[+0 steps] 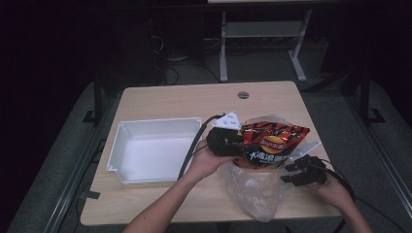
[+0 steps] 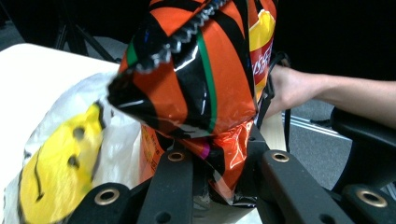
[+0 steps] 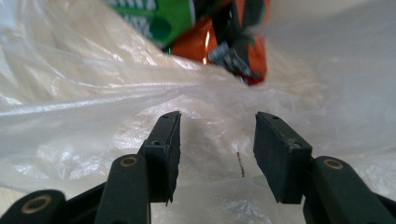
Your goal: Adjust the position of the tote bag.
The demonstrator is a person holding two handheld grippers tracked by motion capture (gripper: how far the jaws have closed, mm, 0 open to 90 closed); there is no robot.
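Chip bag (image 1: 272, 143), orange-black, pinched at its lower end in the left gripper (image 2: 219, 161), standing up from the jaws, long axis roughly upright, half out of the clear plastic bag (image 1: 252, 187). Right gripper (image 3: 217, 140) sits at the plastic's right edge, jaws apart with nothing clamped, film draped just ahead. White tray (image 1: 116, 145) lies left of the left gripper, likely next stop.
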